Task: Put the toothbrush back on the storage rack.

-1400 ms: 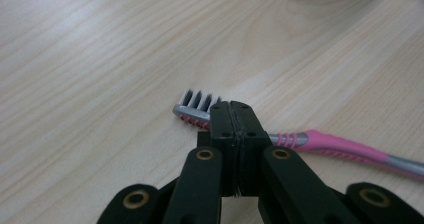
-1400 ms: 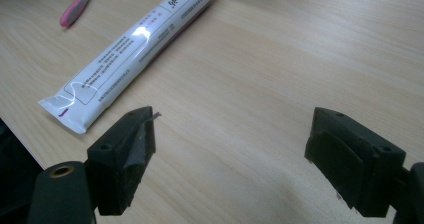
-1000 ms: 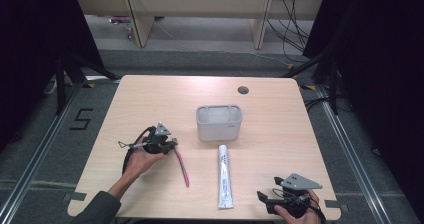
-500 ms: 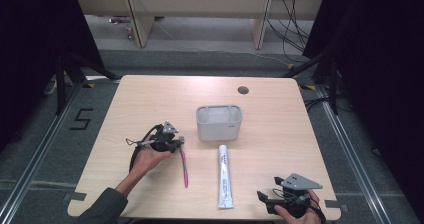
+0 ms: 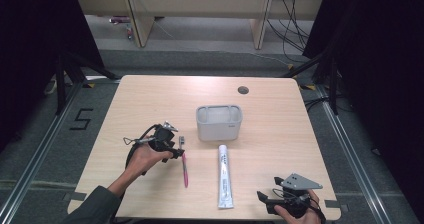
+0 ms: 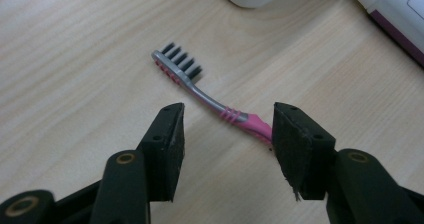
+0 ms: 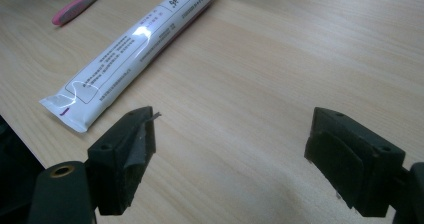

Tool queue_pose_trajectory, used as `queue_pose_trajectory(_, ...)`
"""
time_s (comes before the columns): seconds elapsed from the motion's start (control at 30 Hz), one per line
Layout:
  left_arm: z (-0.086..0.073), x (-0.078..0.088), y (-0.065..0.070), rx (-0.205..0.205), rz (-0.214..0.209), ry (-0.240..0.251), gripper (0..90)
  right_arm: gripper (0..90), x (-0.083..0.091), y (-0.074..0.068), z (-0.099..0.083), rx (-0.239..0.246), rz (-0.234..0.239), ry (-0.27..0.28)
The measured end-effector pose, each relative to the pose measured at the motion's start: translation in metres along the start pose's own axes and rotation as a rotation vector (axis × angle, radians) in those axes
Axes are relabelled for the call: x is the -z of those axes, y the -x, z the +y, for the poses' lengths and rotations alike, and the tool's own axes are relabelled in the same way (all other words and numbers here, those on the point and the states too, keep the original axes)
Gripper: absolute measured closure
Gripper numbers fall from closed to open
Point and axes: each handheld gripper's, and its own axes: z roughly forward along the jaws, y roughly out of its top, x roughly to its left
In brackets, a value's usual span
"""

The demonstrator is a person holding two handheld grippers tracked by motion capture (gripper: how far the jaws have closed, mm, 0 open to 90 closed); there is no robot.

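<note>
Left gripper point(image 6: 225, 134) has just been opening; its jaws straddle the toothbrush point(image 6: 200, 91) without pressing, so it lies free on the table point(image 5: 280, 114), near the tub point(image 5: 219, 122); right gripper point(image 7: 230, 154) waits wide open, empty, beside the tube point(image 7: 140, 49).

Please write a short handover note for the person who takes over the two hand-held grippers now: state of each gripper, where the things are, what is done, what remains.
Left hand-held gripper: jaws have just been opening; pink toothbrush lies on the table between them, released.
Right hand-held gripper: open, nothing held, at the near right corner.
Toothpaste tube: flat at the table's middle, in front of the grey container.
Done: toothbrush set down left of the tube.
Left: probably both items go into the container; neither is in yet.
</note>
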Motion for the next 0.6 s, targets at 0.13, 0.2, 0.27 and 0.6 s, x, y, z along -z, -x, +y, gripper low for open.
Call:
queue_pose_trajectory(0.13, 0.0009, 0.0007, 0.0005, 0.032, -0.001, -0.036, 43.6, 19.9, -0.0004, -0.0002, -0.0002, 0.001, 0.002, -0.001)
queue_pose_trajectory(0.2, 0.0014, 0.0013, 0.0003, 0.046, 0.003, -0.044, 42.2, 19.9, -0.0004, -0.0001, 0.0000, 0.002, 0.002, 0.000)
queue_pose_trajectory(0.27, 0.0022, 0.0033, -0.0006, 0.053, -0.020, -0.055, 41.5, 19.9, 0.0000, -0.0003, 0.0001, 0.001, 0.004, 0.000)
queue_pose_trajectory(0.6, 0.0039, 0.0009, 0.0073, 0.043, -0.026, -0.091, 39.7, 20.2, 0.0003, -0.0004, 0.0002, 0.001, 0.001, 0.003)
